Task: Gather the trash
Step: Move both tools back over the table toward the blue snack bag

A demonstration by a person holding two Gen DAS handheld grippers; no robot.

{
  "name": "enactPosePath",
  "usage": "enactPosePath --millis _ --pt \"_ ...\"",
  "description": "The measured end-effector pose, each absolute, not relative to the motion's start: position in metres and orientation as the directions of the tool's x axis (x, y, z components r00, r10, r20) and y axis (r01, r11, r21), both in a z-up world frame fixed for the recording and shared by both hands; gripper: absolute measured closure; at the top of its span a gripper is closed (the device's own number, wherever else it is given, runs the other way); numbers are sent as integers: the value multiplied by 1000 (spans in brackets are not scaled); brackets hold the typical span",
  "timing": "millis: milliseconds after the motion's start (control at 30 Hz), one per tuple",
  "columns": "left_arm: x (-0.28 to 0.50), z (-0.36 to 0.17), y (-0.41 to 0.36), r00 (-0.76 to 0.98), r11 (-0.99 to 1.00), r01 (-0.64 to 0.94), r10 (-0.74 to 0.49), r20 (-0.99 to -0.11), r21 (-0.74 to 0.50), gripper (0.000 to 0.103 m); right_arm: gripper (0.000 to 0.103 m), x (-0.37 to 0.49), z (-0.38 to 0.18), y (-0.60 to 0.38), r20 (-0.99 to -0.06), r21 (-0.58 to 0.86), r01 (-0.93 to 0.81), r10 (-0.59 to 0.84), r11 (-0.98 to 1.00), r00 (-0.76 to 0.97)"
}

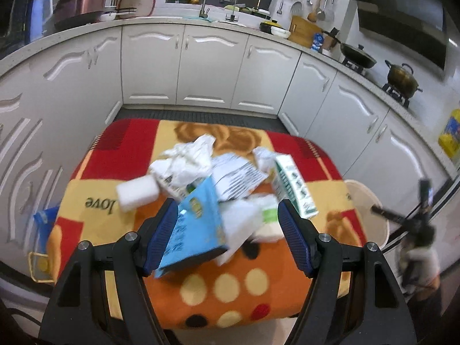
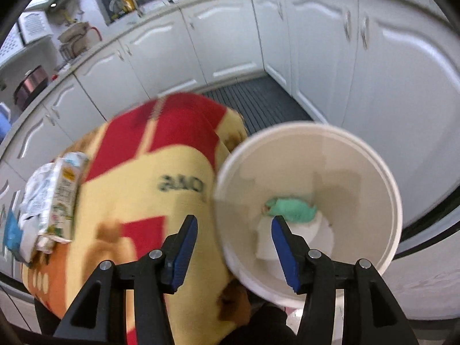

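Hovering claws, trash pile

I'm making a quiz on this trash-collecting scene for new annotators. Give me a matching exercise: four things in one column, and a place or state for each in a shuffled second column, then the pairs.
Things:
1. blue carton
2. green crumpled wrapper
3. white foam block
4. white bin

Places or states:
A. lying at the bottom of the bin
B. on the blanket, left of the trash pile
C. between the open fingers of the left gripper
D. beside the blanket-covered table, under the open right gripper

Pairs: 1-C, 2-A, 3-B, 4-D
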State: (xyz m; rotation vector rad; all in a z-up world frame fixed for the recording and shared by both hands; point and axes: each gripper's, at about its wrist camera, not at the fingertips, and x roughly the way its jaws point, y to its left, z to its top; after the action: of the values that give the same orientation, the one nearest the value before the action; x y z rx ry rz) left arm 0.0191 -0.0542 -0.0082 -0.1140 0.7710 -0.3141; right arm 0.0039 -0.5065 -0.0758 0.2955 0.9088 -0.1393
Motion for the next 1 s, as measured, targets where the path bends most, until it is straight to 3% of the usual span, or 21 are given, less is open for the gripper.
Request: enactPosePath --millis 67,267,367,700,1000 --pt "14 -15 -51 677 951 233 -310 -668 -205 32 36 -2 -60 -491 -769 203 212 21 956 639" --pt "5 -29 -39 670 950 220 -312 -674 -221 32 35 -11 -26 -439 -718 207 105 78 973 691" --pt "1 -31 -38 673 949 227 -316 -669 -220 32 26 -10 -18 -414 -706 200 62 100 978 701" --pt "-7 -49 -32 658 934 299 -349 -667 -194 32 23 -1 -16 -351 -688 287 -79 263 955 677" --pt "-1 -74 -31 647 916 389 -351 -677 -103 32 23 7 -27 -312 -718 272 -146 301 951 628"
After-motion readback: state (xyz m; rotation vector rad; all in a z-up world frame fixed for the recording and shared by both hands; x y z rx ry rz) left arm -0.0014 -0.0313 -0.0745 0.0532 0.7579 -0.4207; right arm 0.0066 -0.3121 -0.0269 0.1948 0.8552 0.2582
